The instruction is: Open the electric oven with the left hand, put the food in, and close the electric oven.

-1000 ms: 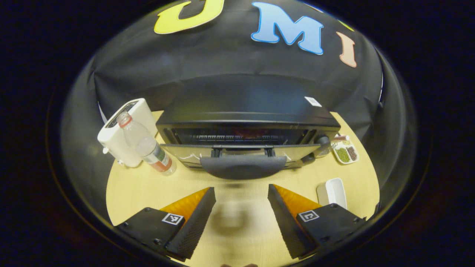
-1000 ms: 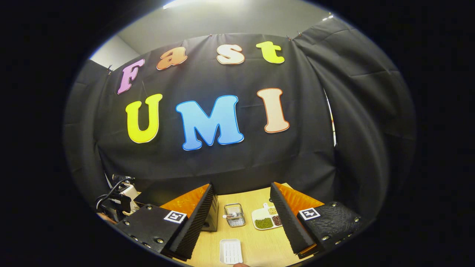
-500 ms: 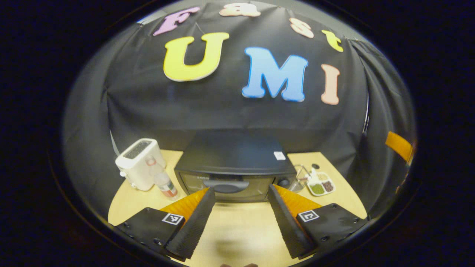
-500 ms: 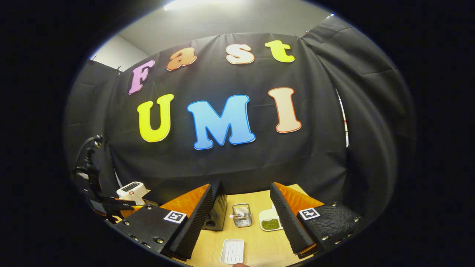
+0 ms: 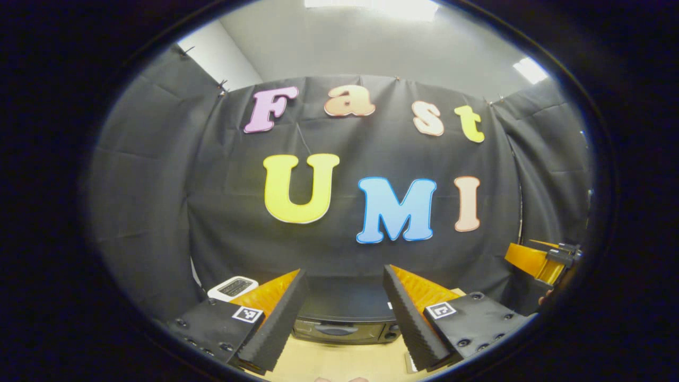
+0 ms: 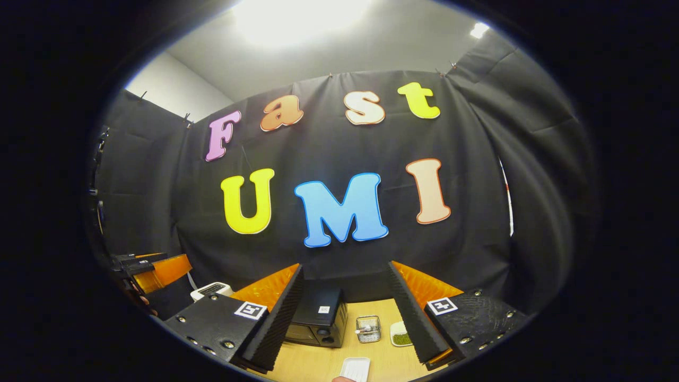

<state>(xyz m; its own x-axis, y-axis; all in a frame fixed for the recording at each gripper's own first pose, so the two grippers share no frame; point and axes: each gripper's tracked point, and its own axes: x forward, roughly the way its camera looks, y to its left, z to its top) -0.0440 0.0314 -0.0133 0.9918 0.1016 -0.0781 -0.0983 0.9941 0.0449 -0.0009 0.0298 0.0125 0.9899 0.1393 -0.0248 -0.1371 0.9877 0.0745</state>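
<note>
Left hand-held gripper [image 5: 342, 318] wide open holding nothing, right hand-held gripper [image 6: 345, 318] same, black electric oven [image 6: 317, 320] door shut on the desk [image 6: 318, 366], white toaster [image 5: 232, 287] off left

From my right gripper view, the electric oven [image 6: 318, 318] sits on the table [image 6: 313, 366] against the booth's back wall. Just to its right stands a small wire basket [image 6: 367, 328], and right of that a divided dish [image 6: 401, 335], partly hidden. A ribbed tray [image 6: 355, 369] lies nearer me, in front of the basket. Left of the oven is what I take to be a toaster [image 6: 211, 290]. In my left gripper view the toaster [image 5: 232, 287] again lies left of the oven [image 5: 345, 318].
</note>
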